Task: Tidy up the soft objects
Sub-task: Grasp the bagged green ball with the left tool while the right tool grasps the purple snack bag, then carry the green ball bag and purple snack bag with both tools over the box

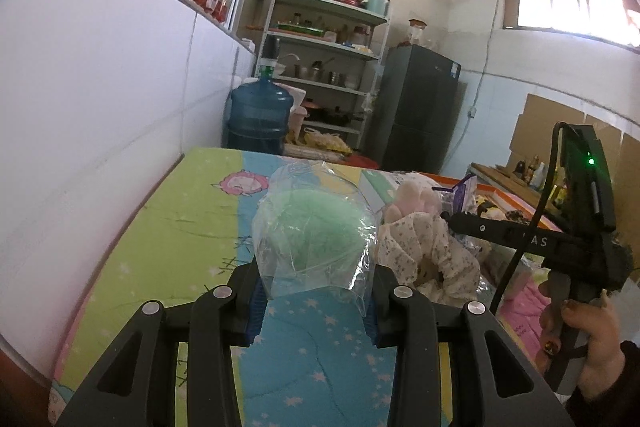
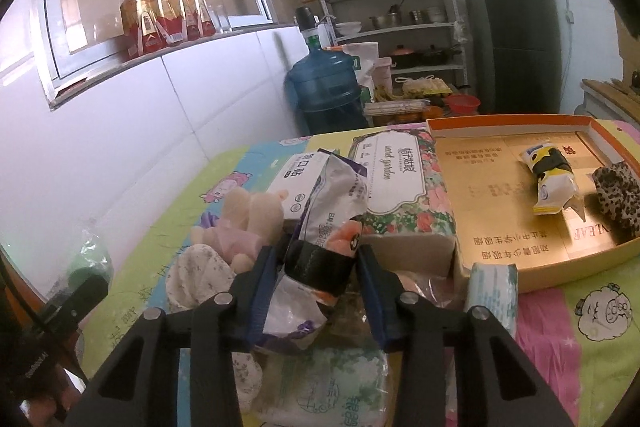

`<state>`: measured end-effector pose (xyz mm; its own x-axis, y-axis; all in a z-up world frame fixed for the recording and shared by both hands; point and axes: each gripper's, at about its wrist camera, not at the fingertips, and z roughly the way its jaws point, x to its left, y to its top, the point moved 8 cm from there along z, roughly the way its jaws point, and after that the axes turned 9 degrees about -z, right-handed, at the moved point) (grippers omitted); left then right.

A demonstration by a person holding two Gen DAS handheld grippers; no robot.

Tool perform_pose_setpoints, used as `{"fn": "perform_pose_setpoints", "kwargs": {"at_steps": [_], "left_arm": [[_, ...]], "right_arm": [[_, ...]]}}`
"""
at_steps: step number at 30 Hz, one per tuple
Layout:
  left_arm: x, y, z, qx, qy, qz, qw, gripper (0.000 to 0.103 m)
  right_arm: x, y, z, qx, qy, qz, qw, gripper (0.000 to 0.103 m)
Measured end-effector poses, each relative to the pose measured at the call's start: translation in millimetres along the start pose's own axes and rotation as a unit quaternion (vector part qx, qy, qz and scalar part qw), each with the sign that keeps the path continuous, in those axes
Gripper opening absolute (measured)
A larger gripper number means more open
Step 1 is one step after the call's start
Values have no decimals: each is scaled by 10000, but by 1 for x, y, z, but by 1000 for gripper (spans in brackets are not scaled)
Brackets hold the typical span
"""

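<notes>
My left gripper [image 1: 316, 279] is shut on a clear plastic bag with something soft and green inside [image 1: 316, 227], held above the cartoon bedsheet [image 1: 180, 227]. My right gripper [image 2: 320, 263] is shut on a grey-white soft packet with a black band [image 2: 320, 227], lifted over a heap of soft goods. In that heap lie a cream plush toy [image 2: 248, 219], a flowered cloth [image 2: 200, 275], a rolled tissue pack [image 2: 492, 291] and a pale wipes pack [image 2: 332, 387]. An orange-rimmed tray [image 2: 500, 255] at the right holds a yellow-white tissue pack [image 2: 550, 179] and a leopard-print piece [image 2: 618, 199].
A floral tissue box [image 2: 400, 179] and a small white box [image 2: 304, 183] stand behind the heap. The white wall [image 1: 100, 107] runs along the bed's left side. Beyond the bed are a blue water jug [image 1: 260, 115], a shelf rack [image 1: 328, 59] and a dark fridge [image 1: 420, 107].
</notes>
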<state>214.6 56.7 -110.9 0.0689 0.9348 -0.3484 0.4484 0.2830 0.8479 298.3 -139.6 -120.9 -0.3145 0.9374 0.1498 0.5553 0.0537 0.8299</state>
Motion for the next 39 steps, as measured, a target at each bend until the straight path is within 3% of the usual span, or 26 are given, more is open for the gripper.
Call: {"fn": "perform_pose_setpoints", "kwargs": {"at_steps": [10,25,39], "left_arm": [[-4,0,-7,-129,-100,-6,9999,39],[-45,3,-16,-267,-343,228,9988,39],[-98,-3,-12,-134,-605,602,9963,39]], "right_arm": [[-1,2,-17,-244,83,18,9997,39],[4,20,-83,-868,94,-229,9959,39],[-34,10,-137,-1206,-342,-231,9918,39]]}}
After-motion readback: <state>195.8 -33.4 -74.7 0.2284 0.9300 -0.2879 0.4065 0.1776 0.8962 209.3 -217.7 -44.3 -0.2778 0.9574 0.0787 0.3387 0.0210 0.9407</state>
